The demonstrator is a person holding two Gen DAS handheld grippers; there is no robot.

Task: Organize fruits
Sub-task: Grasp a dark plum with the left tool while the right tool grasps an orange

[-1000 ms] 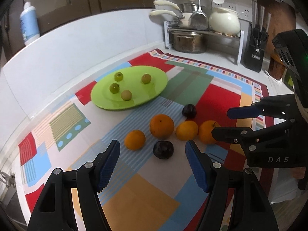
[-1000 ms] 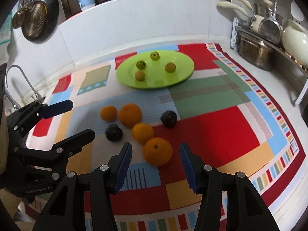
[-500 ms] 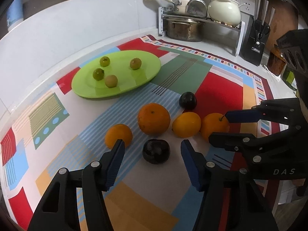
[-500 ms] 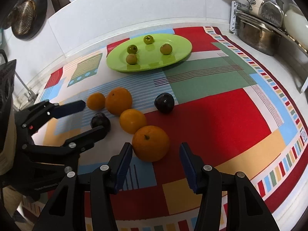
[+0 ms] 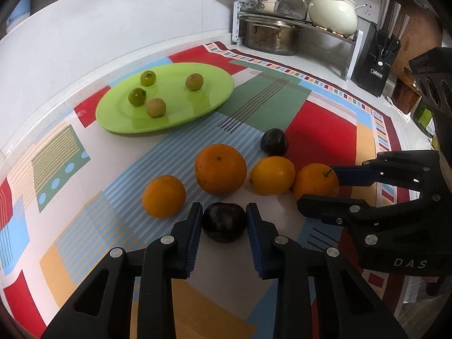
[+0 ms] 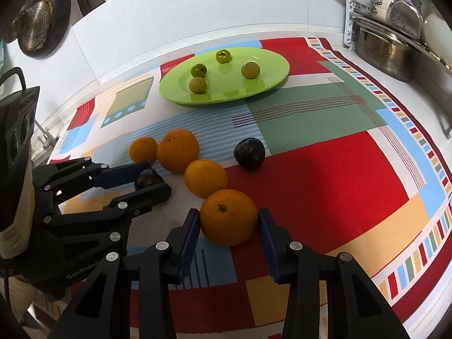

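Both grippers are down on the patterned mat (image 5: 319, 130), each bracketing a fruit. The left gripper (image 5: 224, 220) has just been closing, and its pads now sit against both sides of the near dark plum (image 5: 223, 221), so it reads as clenched on it. The right gripper (image 6: 229, 221) has also just been closing, on the nearest orange (image 6: 228, 217); its pads look flush to the skin, so it is grasping.

Neither fruit is lifted yet. The green plate (image 6: 271, 80) sits at the far side and holds four small green fruits; the other three oranges and a second plum (image 6: 249, 152) lie loose on the mat between.

Risks from here:
- The plum is round and smooth, and the pads catch it near the tips. It could squirt out forward into the small orange (image 5: 163, 196) just left of it.
- The held orange touches the next orange (image 6: 206, 178), so lifting at an angle may nudge that one into rolling.
- The two grippers work close together, so their fingers could clash on the way up.
- Fruit set on the plate could knock the small ones off its shallow rim.
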